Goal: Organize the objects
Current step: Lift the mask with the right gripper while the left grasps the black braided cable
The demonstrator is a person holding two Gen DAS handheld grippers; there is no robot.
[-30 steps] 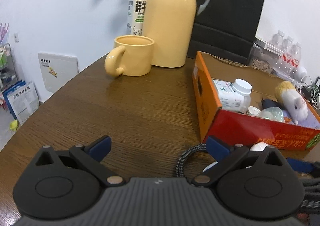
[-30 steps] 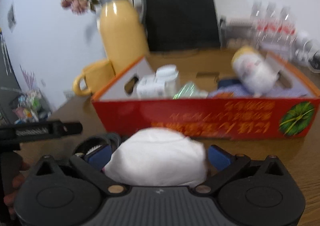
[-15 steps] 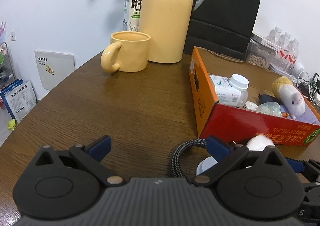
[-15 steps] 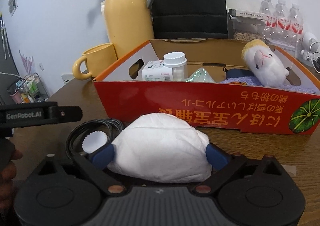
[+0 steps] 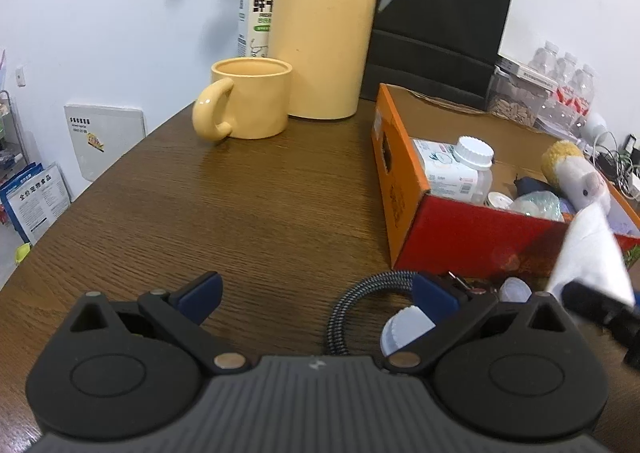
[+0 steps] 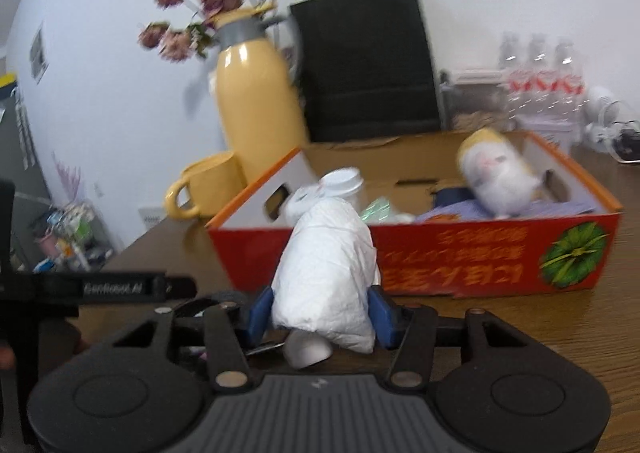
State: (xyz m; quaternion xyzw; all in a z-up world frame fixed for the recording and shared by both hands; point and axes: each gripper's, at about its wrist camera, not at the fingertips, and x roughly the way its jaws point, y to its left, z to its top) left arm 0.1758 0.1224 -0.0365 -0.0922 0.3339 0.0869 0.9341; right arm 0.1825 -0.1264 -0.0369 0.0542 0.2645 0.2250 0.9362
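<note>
**White bundle pinched, half the scene is a blur**

The right gripper (image 6: 320, 311) has just been closing, and its blue pads now squeeze a white crinkly bundle (image 6: 326, 273) standing on end in front of the orange-red cardboard box (image 6: 496, 253). The right view is smeared, so the upside-down yellow print on the box can't be read. The left gripper (image 5: 318, 299) sits spread wide over the brown table (image 5: 248, 205), nothing between the pads. A braided cable (image 5: 360, 289) and a white cap (image 5: 404, 329) are partly hidden behind its finger. "GenRobot.AI" reads on the left tool. The milk carton (image 5: 256, 13) is mostly hidden by the yellow thermos (image 5: 324, 25).
</note>
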